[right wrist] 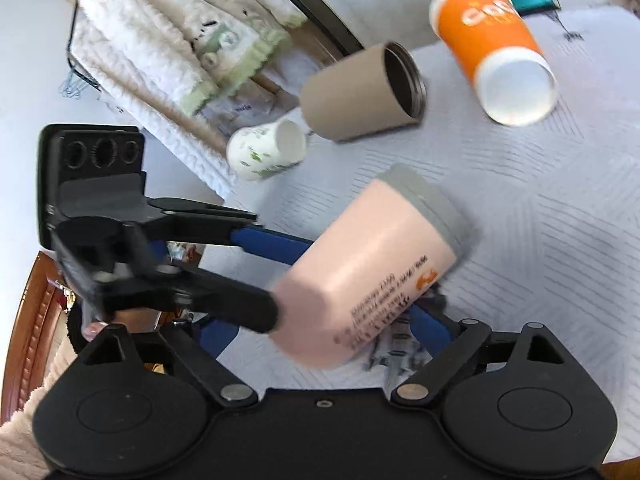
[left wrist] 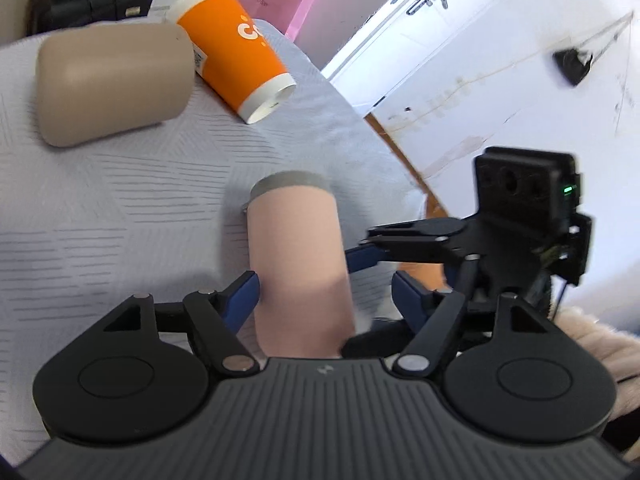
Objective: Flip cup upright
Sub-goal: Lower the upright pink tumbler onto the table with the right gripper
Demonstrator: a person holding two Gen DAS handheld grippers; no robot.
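A pink cup with a grey rim end lies tilted over the pale blue cloth; it also shows in the right wrist view, grey end pointing away. My left gripper has its blue fingers spread either side of the cup's base, open, the right finger apart from the cup. My right gripper straddles the cup's base end; whether its fingers press it is unclear. Each gripper appears in the other's view, the right one and the left one.
An orange paper cup lies on its side, also in the right wrist view. A tan tumbler and a small white floral cup lie on their sides. Folded towels sit behind. The table edge runs right.
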